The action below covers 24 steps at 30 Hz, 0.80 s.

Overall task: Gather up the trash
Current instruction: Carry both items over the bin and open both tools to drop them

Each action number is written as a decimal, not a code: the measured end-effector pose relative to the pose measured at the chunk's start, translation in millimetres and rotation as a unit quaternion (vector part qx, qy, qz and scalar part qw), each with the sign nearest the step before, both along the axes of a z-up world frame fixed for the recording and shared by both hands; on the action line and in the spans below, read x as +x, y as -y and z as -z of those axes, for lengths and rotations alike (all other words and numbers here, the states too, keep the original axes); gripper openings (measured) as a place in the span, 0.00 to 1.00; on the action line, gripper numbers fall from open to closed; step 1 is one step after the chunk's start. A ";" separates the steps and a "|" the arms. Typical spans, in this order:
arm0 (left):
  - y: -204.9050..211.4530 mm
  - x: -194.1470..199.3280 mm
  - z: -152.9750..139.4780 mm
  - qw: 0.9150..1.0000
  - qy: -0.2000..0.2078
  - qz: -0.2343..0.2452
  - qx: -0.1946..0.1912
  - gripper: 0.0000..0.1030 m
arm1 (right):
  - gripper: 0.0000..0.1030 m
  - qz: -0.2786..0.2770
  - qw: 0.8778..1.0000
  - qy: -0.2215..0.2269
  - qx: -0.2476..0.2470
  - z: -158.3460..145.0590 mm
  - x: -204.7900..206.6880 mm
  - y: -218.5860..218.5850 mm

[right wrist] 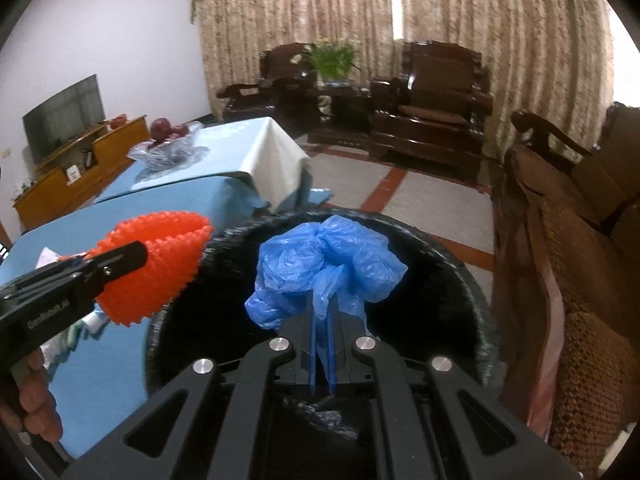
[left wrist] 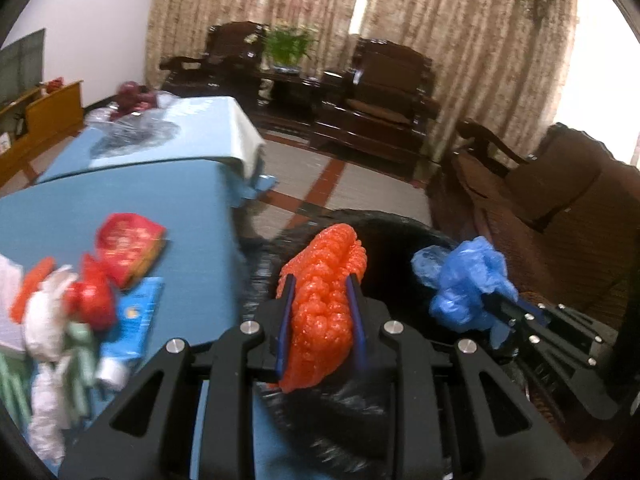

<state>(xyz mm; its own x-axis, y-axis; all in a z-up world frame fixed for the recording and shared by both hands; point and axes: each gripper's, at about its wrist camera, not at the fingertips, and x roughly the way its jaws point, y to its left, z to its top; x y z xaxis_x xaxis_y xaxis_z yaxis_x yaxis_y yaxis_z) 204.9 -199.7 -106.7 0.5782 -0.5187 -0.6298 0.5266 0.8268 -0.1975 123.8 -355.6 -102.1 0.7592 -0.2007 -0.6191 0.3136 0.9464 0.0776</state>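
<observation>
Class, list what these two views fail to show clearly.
- Bin inside: both views, black liner too dark.
- Table trash pile: left view, motion-blurred, cut by the edge.
- Label on red packet: left view, blurred.
- Blue bag contents: right view, crumpled plastic hides them.

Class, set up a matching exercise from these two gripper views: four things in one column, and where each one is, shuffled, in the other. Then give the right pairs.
Things
1. orange foam net
2. blue plastic bag
3. red wrapper
4. black bin

Places
A. lying on the blue tablecloth
B. on the floor beside the table
C. pinched in the right gripper
D. clamped in the left gripper

Pairs: 1-D, 2-C, 3-A, 4-B
</observation>
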 end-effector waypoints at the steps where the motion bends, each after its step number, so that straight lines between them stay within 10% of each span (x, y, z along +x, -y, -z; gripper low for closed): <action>1: 3.3 0.8 3.2 1.000 -0.005 0.006 -0.001 0.26 | 0.07 0.007 1.000 -0.003 0.000 2.3 -0.3 4.6; 6: 14.1 3.3 10.9 1.000 -0.015 0.012 -0.001 0.51 | 0.27 0.034 0.999 -0.009 0.002 9.5 -5.4 22.3; 13: -20.7 1.9 0.6 0.999 0.013 -0.033 0.019 0.73 | 0.88 0.054 0.998 0.011 -0.008 5.1 -4.4 6.5; 24: -150.7 -18.6 -11.7 0.977 0.067 -0.181 0.087 0.78 | 0.94 -0.043 0.997 0.059 0.001 -8.5 22.8 -88.2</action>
<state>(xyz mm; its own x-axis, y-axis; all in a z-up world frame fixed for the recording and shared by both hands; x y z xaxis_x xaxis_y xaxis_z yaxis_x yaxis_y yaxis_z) 186.3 -49.0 -95.0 0.7871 -0.1566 -0.5967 0.2041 0.9789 0.0123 146.6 -267.4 -93.6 0.8414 -0.1301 -0.5246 0.2193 0.9693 0.1114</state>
